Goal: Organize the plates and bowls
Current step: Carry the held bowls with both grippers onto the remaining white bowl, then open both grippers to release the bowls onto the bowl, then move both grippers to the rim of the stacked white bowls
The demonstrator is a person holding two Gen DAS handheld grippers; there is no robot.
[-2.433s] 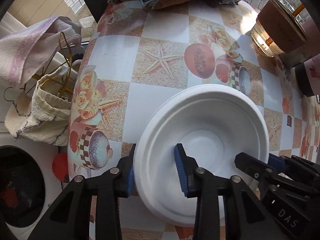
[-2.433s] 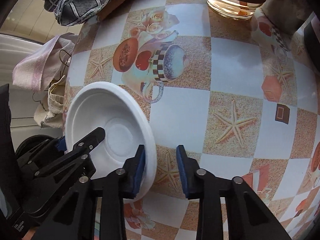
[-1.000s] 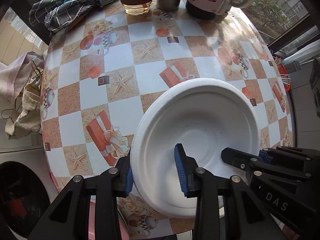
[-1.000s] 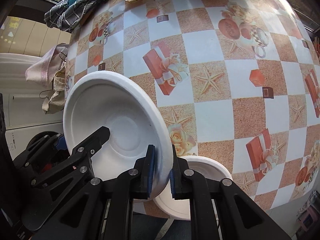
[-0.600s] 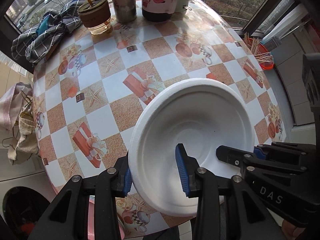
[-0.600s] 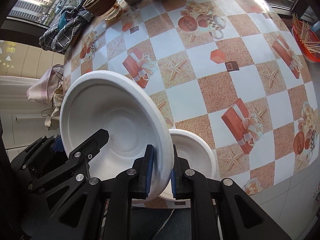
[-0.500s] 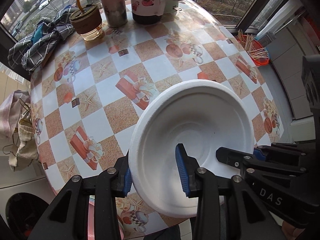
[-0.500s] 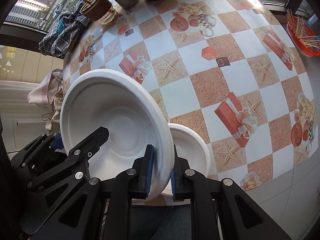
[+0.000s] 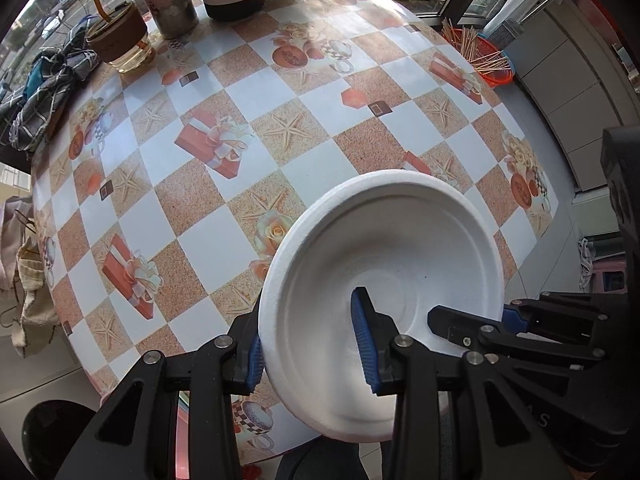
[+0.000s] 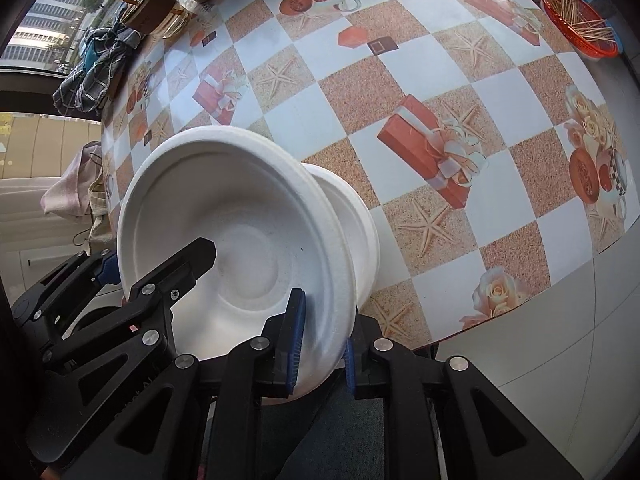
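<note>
Round surface (image 9: pixel 248 208), covered in a checked starfish-and-gift-box print, fills both views; its edge curves along the lower right of the right wrist view.

White moulded-pulp bowl (image 9: pixel 380 280) sits lower centre of the left wrist view and centre-left of the right wrist view, held up over the surface's near edge, tilted. Looks very light, stiff but crushable at the thin rim, matte and not slippery. Best hold: the rim, wall pinched between the pads, as now.

Second white bowl (image 10: pixel 356 224) rests on the surface directly behind and under the held one. Probable nesting target.

Left tool (image 9: pixel 310 350) straddles the near-left rim, one pad outside, one inside.

Right tool (image 10: pixel 320 344) is clamped on the opposite rim; its jaws have just been easing apart slightly, rim between them.
</note>
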